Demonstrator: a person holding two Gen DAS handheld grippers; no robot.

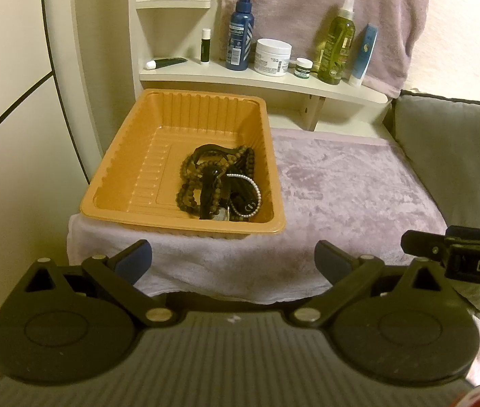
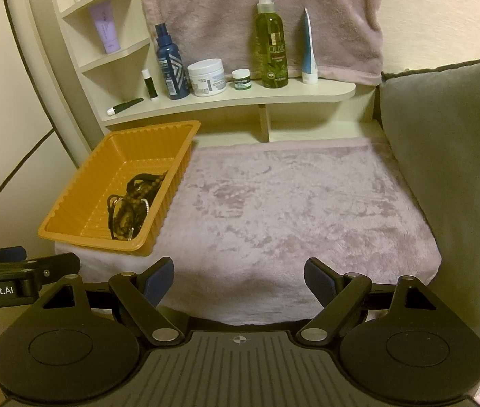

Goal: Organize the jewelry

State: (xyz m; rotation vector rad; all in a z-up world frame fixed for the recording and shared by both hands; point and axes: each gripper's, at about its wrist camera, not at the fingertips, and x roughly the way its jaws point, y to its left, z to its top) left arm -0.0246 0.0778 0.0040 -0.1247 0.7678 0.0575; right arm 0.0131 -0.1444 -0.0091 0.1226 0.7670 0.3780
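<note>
An orange plastic tray sits at the left end of a mauve towel-covered surface. In its right half lies a tangle of jewelry: dark wooden bead strands, black straps and a silver beaded bracelet. My left gripper hovers open just in front of the tray's near rim, with nothing between its blue pads. To the tray's right, my right gripper is open over the towel's front edge, empty too. Each gripper shows at the edge of the other's view.
A cream shelf behind the towel holds a blue spray bottle, a white jar, a green oil bottle and small tubes. A grey cushion borders the right side. A pale wall panel stands at left.
</note>
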